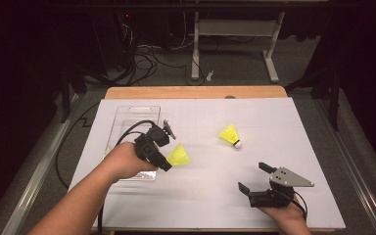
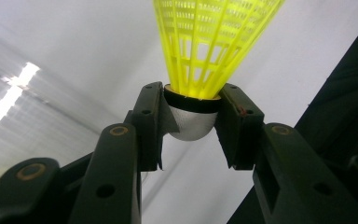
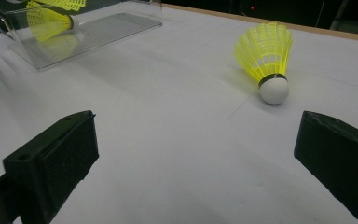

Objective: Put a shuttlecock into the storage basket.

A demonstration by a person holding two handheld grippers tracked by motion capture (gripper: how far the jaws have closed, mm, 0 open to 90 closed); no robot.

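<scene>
- High view: the left gripper (image 1: 169, 164) is hovering above the table, just beside the clear plastic tray (image 1: 127, 115), and is gripping a yellow shuttlecock (image 1: 178, 155) by its cork.
- Left gripper view: the pads are pressing on either side of the white cork (image 2: 191, 125), a black band is ringing the cork's top, and the yellow net skirt is fanning away from the jaws.
- The right gripper (image 1: 254, 177) is resting low at the near right of the table, its jaws spread wide with nothing between them.
- A second yellow shuttlecock (image 1: 230, 135) is lying on its side near the middle of the table, cork toward the near edge, well apart from both grippers; in the right gripper view it (image 3: 266, 59) is lying beyond the open jaws.
- In the right gripper view the held shuttlecock (image 3: 49, 21) is showing through the tray's (image 3: 98, 35) clear wall.
- No readable writing or brand mark is showing on the shuttlecocks, tray or grippers.
- A white sheet (image 1: 254, 117) is covering the table, with a strip of bare wood (image 1: 196, 92) showing along the far edge.
- The room behind is lying dark; a white-legged desk frame (image 1: 235, 44) and loose cables (image 1: 147, 61) are sitting on the grey floor.
</scene>
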